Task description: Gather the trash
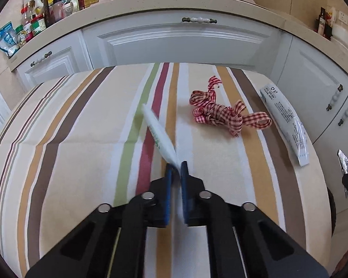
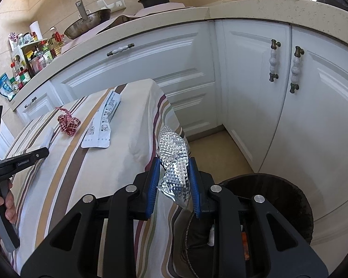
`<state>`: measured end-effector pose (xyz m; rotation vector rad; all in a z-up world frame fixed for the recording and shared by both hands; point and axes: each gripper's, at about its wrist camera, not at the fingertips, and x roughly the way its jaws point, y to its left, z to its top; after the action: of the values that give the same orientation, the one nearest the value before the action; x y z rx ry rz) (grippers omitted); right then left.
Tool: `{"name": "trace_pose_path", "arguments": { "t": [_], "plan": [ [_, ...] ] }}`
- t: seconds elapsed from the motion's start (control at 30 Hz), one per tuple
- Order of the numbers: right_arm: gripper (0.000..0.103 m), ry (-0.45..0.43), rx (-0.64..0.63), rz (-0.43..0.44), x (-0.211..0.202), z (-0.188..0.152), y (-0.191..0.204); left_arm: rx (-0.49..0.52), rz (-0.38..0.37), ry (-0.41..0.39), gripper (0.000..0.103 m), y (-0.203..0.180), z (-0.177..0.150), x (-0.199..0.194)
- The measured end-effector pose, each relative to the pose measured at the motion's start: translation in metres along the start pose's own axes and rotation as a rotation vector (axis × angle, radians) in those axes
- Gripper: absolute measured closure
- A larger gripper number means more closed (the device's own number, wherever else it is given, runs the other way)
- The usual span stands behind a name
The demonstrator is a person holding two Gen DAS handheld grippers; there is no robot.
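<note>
A white wrapper is pinched by one end in the nearly shut left gripper, lifted off the striped tablecloth. Crumpled foil is clamped in the narrowly parted right gripper beside the bin, presumably for dropping; the gingham ribbon and printed packet are left on the cloth.

- Soft, even daylight is filling both views, casting only faint shadows.
- Fisheye distortion is bending the cabinet doors and worktop edge, with dark corners closing in.
- The white wrapper is showing motion blur.
- The crumpled foil is glinting brightly.
</note>
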<state>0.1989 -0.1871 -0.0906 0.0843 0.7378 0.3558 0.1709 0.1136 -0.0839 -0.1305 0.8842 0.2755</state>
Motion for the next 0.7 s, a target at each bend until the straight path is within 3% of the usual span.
{"name": "trace_pose_path", "arguments": {
  "t": [0.7],
  "plan": [
    [0.079, -0.053, -0.036, 0.015, -0.032, -0.003, 0.032, 0.054, 0.022, -0.120, 0.101, 0.012, -0.020, -0.050]
  ]
}}
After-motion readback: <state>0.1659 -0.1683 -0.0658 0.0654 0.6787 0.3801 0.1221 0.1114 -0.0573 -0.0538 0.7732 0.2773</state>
